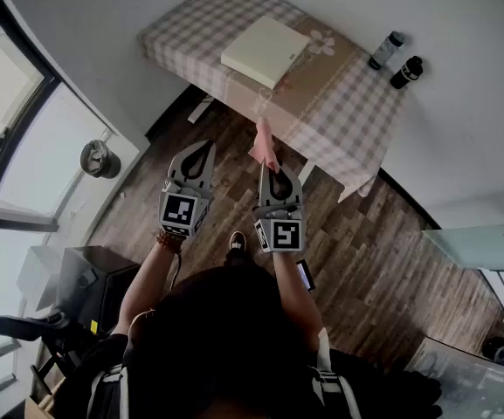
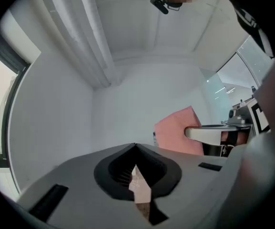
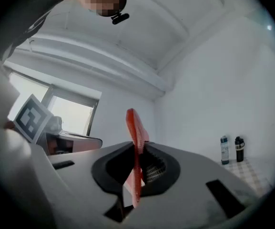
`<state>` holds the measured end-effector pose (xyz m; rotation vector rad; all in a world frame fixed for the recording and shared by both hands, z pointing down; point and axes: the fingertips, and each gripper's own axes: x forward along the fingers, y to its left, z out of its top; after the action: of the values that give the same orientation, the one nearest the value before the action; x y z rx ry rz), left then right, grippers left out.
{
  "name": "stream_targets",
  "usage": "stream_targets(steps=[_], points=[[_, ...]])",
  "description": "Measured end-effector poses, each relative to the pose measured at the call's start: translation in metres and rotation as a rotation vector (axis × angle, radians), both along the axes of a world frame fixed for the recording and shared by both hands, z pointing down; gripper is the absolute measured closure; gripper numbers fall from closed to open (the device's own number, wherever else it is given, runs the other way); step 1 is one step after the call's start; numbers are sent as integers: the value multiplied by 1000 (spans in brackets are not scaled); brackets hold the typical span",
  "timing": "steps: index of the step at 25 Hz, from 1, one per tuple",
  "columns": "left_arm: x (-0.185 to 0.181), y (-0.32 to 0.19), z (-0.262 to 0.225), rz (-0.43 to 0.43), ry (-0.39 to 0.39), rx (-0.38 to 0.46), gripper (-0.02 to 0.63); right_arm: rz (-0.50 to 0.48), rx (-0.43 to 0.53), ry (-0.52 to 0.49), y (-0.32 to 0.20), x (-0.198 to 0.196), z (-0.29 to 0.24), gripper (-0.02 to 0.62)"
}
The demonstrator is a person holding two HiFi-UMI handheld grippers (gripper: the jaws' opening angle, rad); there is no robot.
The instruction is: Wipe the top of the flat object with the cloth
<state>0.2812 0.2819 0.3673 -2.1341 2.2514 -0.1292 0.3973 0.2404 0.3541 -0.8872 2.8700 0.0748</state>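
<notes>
Your right gripper (image 1: 267, 169) has its jaws clamped on the pink cloth (image 3: 135, 128). Your left gripper (image 2: 135, 147) has its jaws closed and empty. The flat object (image 1: 265, 51) lies well ahead of both on the surface (image 1: 356, 103), so wiping seems not yet begun.

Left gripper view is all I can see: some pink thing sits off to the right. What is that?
Observer: A pink cloth, pinched edge-on between the right gripper's jaws; the right gripper view shows it.
Operator: Is there anything for it to wipe?
Observer: Yes. The head view shows a flat cream object lying on a checked table, ahead of both grippers.
Operator: Anything else on that table?
Observer: Two bottles stand near one corner, apart from the flat object.
</notes>
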Motion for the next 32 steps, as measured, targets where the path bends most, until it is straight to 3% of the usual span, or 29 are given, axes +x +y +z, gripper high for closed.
stream_targets(steps=[4, 8, 16, 24, 29, 32], points=[[-9, -50, 6, -11, -15, 9, 607, -64, -21, -41, -59, -11, 8, 578], [-30, -86, 17, -16, -17, 15, 607, -71, -30, -17, -107, -33, 21, 578], [-120, -161, 46, -20, -3, 29, 606, -59, -43, 38, -188, -113, 49, 578], [-228, -247, 82, 90, 37, -16, 604, 75, -83, 82, -289, -212, 55, 577], [-249, -272, 102, 166, 46, -51, 604, 235, -128, 22, -340, -208, 38, 578], [-254, -285, 111, 194, 53, -85, 601, 325, -129, 41, -363, -196, 32, 578]])
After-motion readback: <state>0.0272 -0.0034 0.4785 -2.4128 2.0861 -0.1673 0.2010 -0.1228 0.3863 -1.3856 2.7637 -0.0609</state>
